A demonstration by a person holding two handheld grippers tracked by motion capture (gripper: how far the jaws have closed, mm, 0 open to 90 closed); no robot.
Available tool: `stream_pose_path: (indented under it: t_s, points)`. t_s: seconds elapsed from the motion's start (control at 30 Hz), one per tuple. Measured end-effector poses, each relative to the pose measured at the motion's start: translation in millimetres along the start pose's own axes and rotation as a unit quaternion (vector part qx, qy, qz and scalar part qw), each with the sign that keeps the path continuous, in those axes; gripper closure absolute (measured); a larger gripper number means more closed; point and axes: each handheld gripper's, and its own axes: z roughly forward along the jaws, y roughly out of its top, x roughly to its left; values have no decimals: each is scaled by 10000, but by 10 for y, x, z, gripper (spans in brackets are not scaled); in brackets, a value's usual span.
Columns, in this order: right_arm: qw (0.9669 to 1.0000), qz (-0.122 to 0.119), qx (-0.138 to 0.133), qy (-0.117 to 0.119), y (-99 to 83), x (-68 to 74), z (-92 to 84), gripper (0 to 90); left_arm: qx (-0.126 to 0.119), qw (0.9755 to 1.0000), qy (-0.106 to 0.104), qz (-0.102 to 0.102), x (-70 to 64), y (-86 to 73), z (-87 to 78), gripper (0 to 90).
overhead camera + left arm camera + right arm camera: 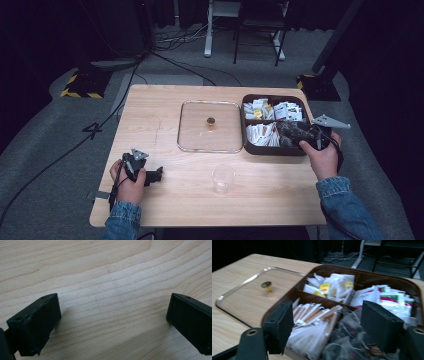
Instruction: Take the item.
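1. High view: brown box sits at the right of the tabletop, 4 compartments w/ packets. Its clear lid lies flat just left of it, touching or nearly so, so box is already opened. Clear cup stands empty near the front edge, apart from both.
2. High view cont.: right gripper is over the box's near-right compartment, pointing left; jaw gap hard to read here. Left gripper rests low at the front-left, well apart from cup and box.
3. Left gripper view: jaws wide apart, nothing between them, bare wood below. Idle, by the look of it.
4. Right gripper view: jaws wide open, holding nothing, aimed down at the dark tea bags in the near compartment. White sachets fill the one beside it; more packets behind. Lid w/ brass knob off to the left.
5. Progress, my read: early. Lid off = done. Left to do: close on a bag, lift it, prob. carry it to the cup. No bag gripped yet, cup has nothing in it.
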Motion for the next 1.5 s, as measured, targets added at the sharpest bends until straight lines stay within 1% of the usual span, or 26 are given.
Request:
stream_pose_path:
  t_s: [0.13,0.2,0.4,0.7,0.8,0.87,1.0,1.03,1.2,1.3,1.37,1.47,1.5]
  points:
    - [9997,-1,95,-234,2,-138,-18,256,7,10000,2,17,2,7,5,0]
    - [9993,29,147,-354,-4,-207,-25,252,9,10000,-8,-8,-2,7,5,0]
    - [9976,73,362,-588,-36,-388,-7,246,10,10000,-1,0,-1,7,5,0]
    - [9953,109,623,-729,-129,-572,45,249,5,10000,10,3,-2,6,4,0]
    - [9949,133,681,-732,-162,-617,65,256,6,10000,6,-16,-6,4,4,0]
    - [9944,131,740,-737,-179,-642,81,265,1,10000,15,6,-3,5,5,0]
    - [9942,125,806,-698,-202,-674,110,282,1,10000,15,7,-2,5,5,0]
    - [9941,149,850,-654,-211,-689,129,296,2,10000,15,7,-2,5,5,0]
    - [9941,175,914,-555,-222,-704,190,313,10,10000,6,-12,-5,4,3,0]
    - [9938,147,986,-496,-232,-705,237,321,0,10000,16,1,-3,4,5,0]
    - [9933,145,1031,-505,-239,-701,265,328,5,10000,8,-16,-6,4,4,0]
    - [9937,118,1034,-420,-239,-686,305,403,-1,10000,14,-3,-5,3,3,0]
    - [9938,114,1031,-402,-237,-680,317,416,-1,10000,11,5,-5,2,3,0]
